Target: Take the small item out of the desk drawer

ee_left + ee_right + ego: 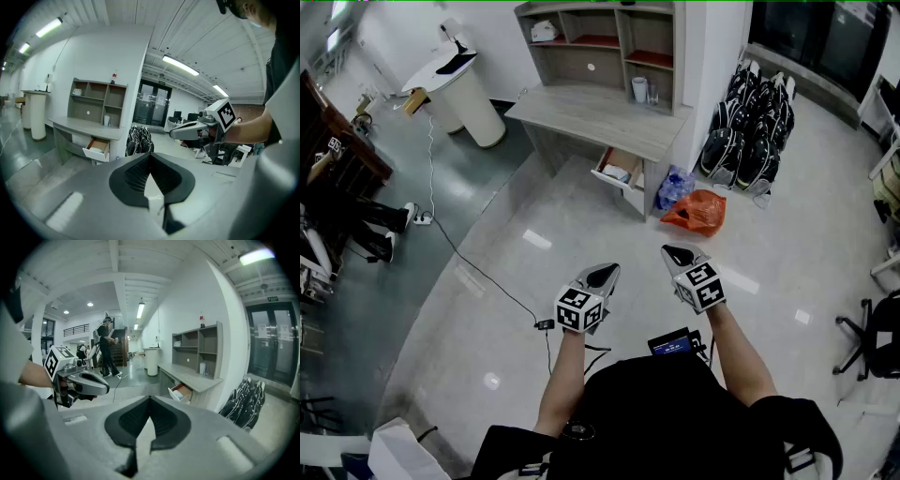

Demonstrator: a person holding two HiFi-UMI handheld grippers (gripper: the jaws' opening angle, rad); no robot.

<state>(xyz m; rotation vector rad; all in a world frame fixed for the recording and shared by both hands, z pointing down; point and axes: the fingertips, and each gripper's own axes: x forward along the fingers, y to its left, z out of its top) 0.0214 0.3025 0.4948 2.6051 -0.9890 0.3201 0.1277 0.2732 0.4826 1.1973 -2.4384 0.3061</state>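
- Head view: the desk (600,117) has its drawer (619,171) hanging open above centre, with a pale small item (615,172) inside. The left gripper (605,273) and right gripper (678,253) sit well below it, about equally far.
- Left gripper view: jaws pressed together, empty; drawer's off at middle left.
- Right gripper view: jaws together too, nothing held; drawer's just right of centre.

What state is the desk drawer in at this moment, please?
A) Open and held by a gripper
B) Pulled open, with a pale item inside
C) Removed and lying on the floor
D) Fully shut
B: in the head view the drawer juts out from under the desk, with a pale item lying in it, and both grippers are far from it.
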